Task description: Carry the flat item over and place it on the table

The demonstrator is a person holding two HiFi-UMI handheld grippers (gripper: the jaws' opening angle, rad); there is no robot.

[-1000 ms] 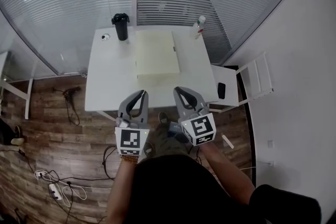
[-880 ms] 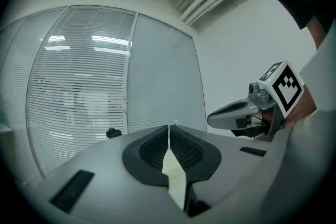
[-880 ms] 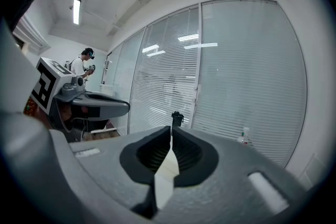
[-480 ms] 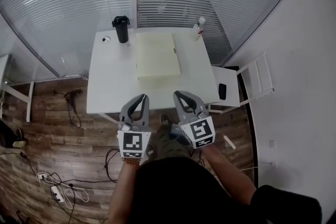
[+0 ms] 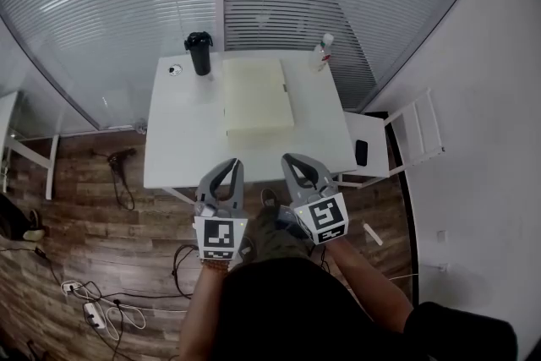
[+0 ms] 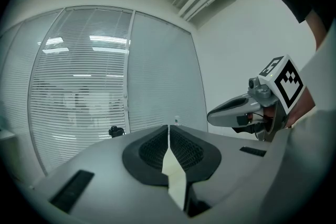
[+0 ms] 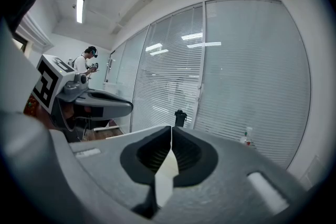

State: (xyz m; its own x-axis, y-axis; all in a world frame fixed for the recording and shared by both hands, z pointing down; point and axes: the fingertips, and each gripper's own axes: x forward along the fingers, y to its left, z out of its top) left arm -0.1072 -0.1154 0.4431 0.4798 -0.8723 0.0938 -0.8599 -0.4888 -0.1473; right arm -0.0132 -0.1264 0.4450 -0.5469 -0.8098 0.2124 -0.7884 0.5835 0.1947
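Observation:
The flat item (image 5: 258,94) is a pale yellow rectangular sheet lying flat on the white table (image 5: 182,139), towards its far middle. My left gripper (image 5: 231,166) and right gripper (image 5: 292,158) hang side by side over the floor just short of the table's near edge, pointing at it. Both are shut and hold nothing. In the left gripper view the jaws (image 6: 168,131) meet in a thin line, with the right gripper (image 6: 233,112) off to the right. The right gripper view shows its jaws (image 7: 171,131) closed too, and the left gripper (image 7: 100,102) to the left.
A black bottle (image 5: 199,53) stands at the table's far left, a clear spray bottle (image 5: 323,51) at its far right, and a small round object (image 5: 174,69) lies near the far left corner. A white chair (image 5: 380,144) bearing a phone (image 5: 361,152) stands right of the table. Cables (image 5: 93,309) lie on the wood floor.
The head view has shifted slightly, so the table and grippers sit a little lower in the picture. Both grippers stay shut and keep their places before the table.

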